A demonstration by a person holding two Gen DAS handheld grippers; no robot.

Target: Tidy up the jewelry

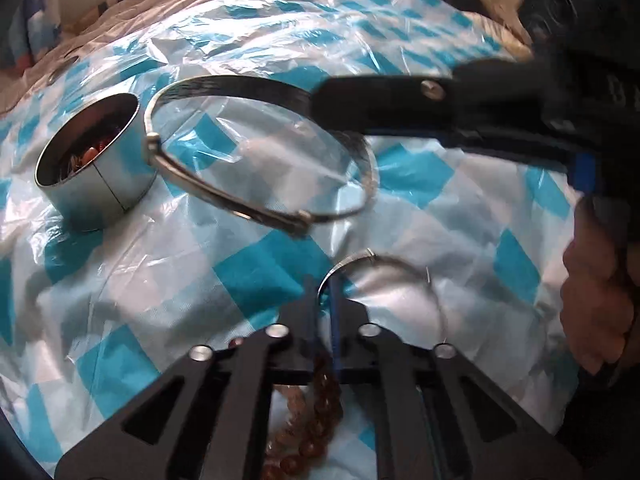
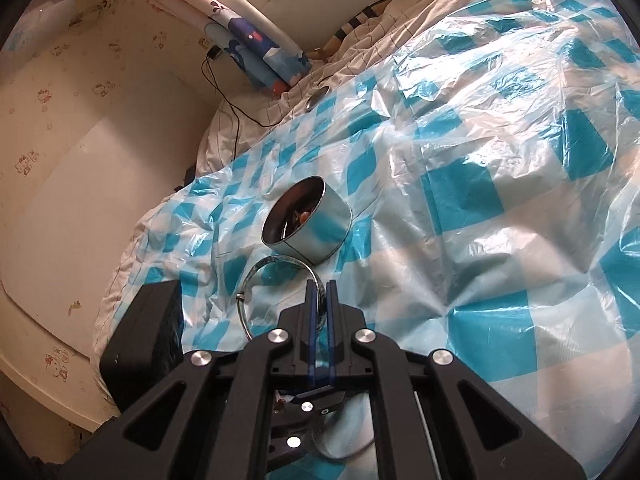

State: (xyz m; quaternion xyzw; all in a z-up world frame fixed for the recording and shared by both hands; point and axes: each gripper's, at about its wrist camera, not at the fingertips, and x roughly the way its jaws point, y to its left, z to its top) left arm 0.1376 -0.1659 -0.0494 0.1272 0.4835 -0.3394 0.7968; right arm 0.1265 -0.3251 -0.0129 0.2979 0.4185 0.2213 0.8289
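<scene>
Right tool (image 2: pixel 320 286) is clamped on the band of a large silver bangle (image 1: pixel 256 152), holding it off the bed just beside the round metal tin (image 1: pixel 96 168); in the left wrist view the bangle's hinge end nearly overlaps the tin rim, contact can't be confirmed. The tin (image 2: pixel 308 220) sits open on the blue-and-white checked plastic sheet (image 2: pixel 480 240) spread over the bed, with small orange-brown pieces inside. Left tool (image 1: pixel 326 284) is closed, fingers pinched on the edge of a second, thinner silver bangle (image 1: pixel 384 276) lying on the sheet. A brown bead string (image 1: pixel 308 424) lies on the sheet under the left tool's body. A hand (image 1: pixel 596 292) grips the right tool's handle at the frame edge.
</scene>
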